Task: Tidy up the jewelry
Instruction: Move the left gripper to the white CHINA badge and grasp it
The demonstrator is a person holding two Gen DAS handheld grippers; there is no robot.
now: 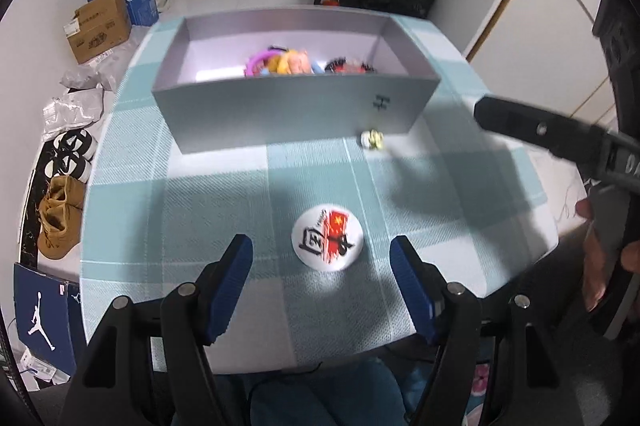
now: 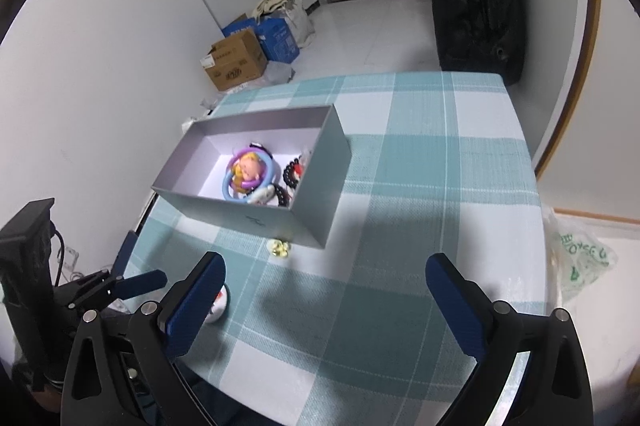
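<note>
round badge (image 1: 327, 239): black brush-style character + red flag w/ yellow stars seen, small txt unreadable | grey box (image 1: 280, 114) front wall: small dark mark at 3 o'clock, illegible | blue shoebox (image 1: 44, 314) at 8 o'clock: white Jumpman logo seen | cardboard carton (image 2: 236, 64): print noted, unreadable | plastic bag (image 2: 584, 258): green lettering, not legible

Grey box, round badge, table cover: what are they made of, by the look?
Grey box: likely paperboard, matte; thin straight walls, crisp folded corners, small printed mark. Round badge: probably a pin button, glossy printed face over a domed shell; metal or plastic unclear. Table cover: looks like woven fabric, matte teal-and-white check with visible diagonal weave lines.
</note>
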